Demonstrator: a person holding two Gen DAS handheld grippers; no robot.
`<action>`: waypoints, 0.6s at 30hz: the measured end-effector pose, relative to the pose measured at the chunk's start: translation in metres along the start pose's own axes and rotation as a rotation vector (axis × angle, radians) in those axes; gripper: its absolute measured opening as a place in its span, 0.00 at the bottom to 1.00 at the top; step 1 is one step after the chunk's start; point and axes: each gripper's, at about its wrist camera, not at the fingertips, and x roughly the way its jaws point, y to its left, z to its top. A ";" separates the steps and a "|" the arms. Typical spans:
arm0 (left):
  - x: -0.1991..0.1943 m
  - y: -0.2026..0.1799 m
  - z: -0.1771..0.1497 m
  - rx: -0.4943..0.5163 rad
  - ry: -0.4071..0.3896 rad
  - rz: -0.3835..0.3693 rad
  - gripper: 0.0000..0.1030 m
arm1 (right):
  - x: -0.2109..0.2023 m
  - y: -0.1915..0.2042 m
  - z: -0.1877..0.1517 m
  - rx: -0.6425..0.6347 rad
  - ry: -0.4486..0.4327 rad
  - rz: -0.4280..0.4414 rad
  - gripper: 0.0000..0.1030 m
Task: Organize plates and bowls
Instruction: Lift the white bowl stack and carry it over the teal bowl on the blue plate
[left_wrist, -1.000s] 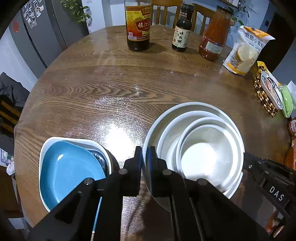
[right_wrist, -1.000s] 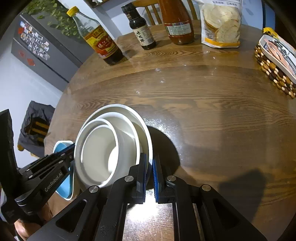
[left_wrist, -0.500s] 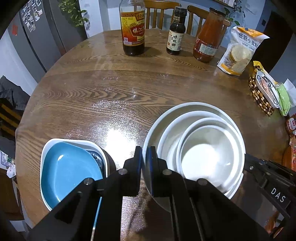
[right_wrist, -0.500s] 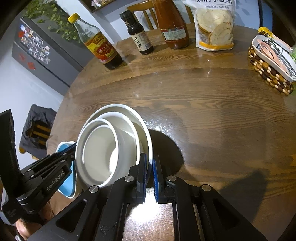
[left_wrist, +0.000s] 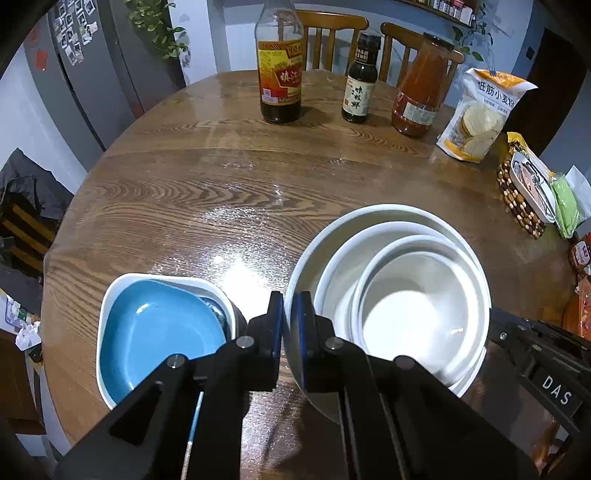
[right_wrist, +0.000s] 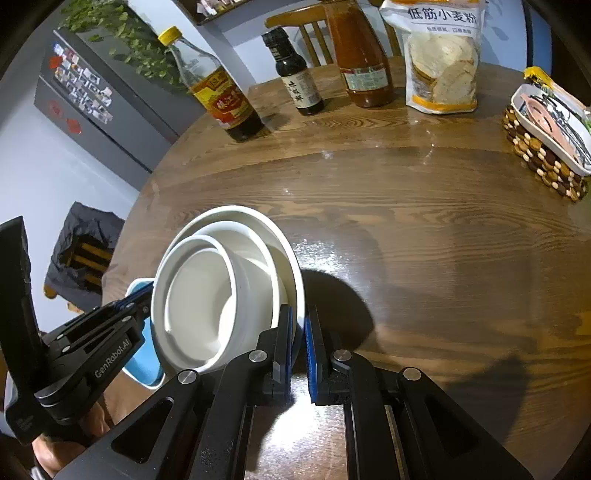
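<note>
Both grips closed on the rim of the big white bowl (left_wrist: 373, 218): left gripper (left_wrist: 291, 325) on its left edge, right gripper (right_wrist: 298, 343) on the right edge. Two smaller bowls (left_wrist: 417, 295) nested inside. Since a second ago the stack has come up and back off the desk (left_wrist: 207, 192); shadow sits clear beneath it. Blue plate stack (left_wrist: 155, 332) just left, likely drop target. Bottles (left_wrist: 280, 74) far side, untouched.
</note>
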 end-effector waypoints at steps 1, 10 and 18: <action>-0.002 0.001 -0.001 -0.003 -0.004 0.001 0.04 | -0.001 0.002 0.000 -0.005 -0.003 0.002 0.10; -0.020 0.011 -0.006 -0.024 -0.034 0.017 0.04 | -0.011 0.018 -0.002 -0.046 -0.017 0.012 0.10; -0.030 0.023 -0.010 -0.048 -0.053 0.035 0.04 | -0.012 0.032 -0.003 -0.079 -0.018 0.028 0.10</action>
